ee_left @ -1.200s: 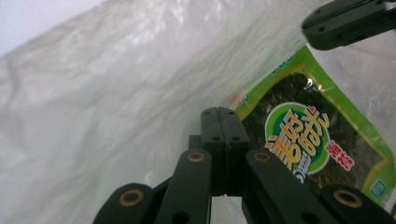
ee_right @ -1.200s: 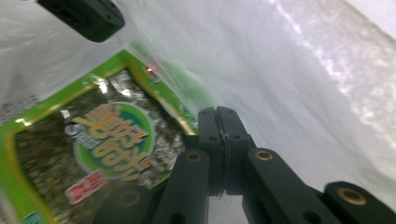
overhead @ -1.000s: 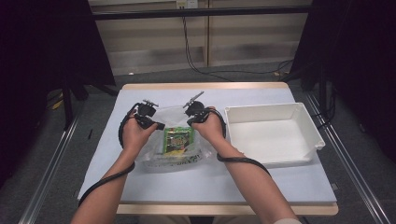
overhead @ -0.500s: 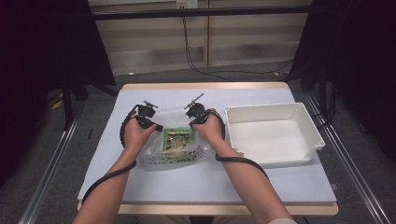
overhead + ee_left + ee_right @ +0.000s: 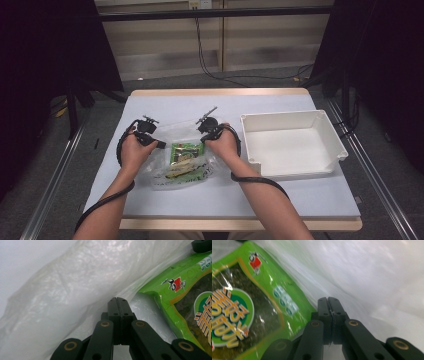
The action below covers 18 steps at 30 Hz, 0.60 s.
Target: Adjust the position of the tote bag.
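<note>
A clear plastic bag (image 5: 192, 175) lies on the pale table (image 5: 225, 105) with a green snack packet (image 5: 184, 152) inside it. My left gripper (image 5: 161, 145) is shut on the bag's left edge near the mouth, and my right gripper (image 5: 202, 140) is shut on its right edge. In the left gripper view the jaws (image 5: 116, 300) meet on the crinkled film of the bag (image 5: 75, 285), with the packet (image 5: 185, 295) to the right. In the right gripper view the jaws (image 5: 328, 300) are pressed together on the bag (image 5: 374, 277), with the packet (image 5: 249, 297) on the left.
A white rectangular tray (image 5: 292, 117) stands empty on the right half of the table, close to my right hand. Black cables trail from both grippers along the forearms. Dark curtains and metal rails flank the table.
My left hand has shifted slightly left and down, so the bag's mouth is drawn wider and the bag sits lower on the table. The right hand has stayed put.
</note>
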Each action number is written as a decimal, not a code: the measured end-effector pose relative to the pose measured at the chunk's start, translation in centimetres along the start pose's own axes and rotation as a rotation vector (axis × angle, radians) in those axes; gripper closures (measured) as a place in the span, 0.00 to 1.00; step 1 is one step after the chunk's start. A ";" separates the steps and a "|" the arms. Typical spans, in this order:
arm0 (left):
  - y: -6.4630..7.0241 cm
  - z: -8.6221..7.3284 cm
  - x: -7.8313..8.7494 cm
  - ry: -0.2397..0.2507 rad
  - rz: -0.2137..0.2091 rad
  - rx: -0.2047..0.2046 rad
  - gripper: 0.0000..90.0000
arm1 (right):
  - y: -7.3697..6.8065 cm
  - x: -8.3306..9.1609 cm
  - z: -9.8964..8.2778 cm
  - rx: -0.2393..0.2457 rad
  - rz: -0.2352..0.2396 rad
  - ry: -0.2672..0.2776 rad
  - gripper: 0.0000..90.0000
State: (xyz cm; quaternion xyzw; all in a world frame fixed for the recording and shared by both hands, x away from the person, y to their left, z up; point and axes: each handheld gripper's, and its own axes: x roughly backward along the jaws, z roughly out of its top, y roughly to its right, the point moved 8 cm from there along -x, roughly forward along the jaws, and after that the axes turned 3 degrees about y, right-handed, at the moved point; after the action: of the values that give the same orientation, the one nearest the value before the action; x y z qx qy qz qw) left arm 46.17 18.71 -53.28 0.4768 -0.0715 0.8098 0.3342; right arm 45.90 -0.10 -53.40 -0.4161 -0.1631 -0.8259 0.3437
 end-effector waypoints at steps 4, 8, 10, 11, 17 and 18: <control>-0.1 0.0 0.0 0.021 0.011 0.021 1.00 | -0.1 0.6 -0.8 0.036 -0.032 -0.018 0.99; 0.2 0.0 0.0 0.033 -0.008 0.037 1.00 | 0.0 1.1 -1.3 0.044 -0.051 -0.024 0.99; 0.3 0.0 0.3 0.006 -0.030 -0.006 1.00 | 0.0 1.5 -1.2 0.048 -0.057 -0.009 0.98; 0.5 0.2 0.3 0.025 -0.029 0.007 1.00 | -0.1 1.8 -1.0 0.047 -0.051 0.008 0.97; 1.2 1.0 0.6 0.065 -0.055 0.018 1.00 | -0.5 3.1 -0.2 0.020 0.000 0.066 0.96; 1.4 1.1 0.6 0.064 -0.052 0.013 1.00 | -0.6 3.3 -0.1 0.032 0.008 0.075 0.96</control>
State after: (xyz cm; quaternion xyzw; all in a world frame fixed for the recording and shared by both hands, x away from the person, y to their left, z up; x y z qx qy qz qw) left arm 45.94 17.49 -51.91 0.4544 -0.0432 0.8162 0.3543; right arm 44.06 -1.18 -50.81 -0.3800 -0.1616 -0.8369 0.3593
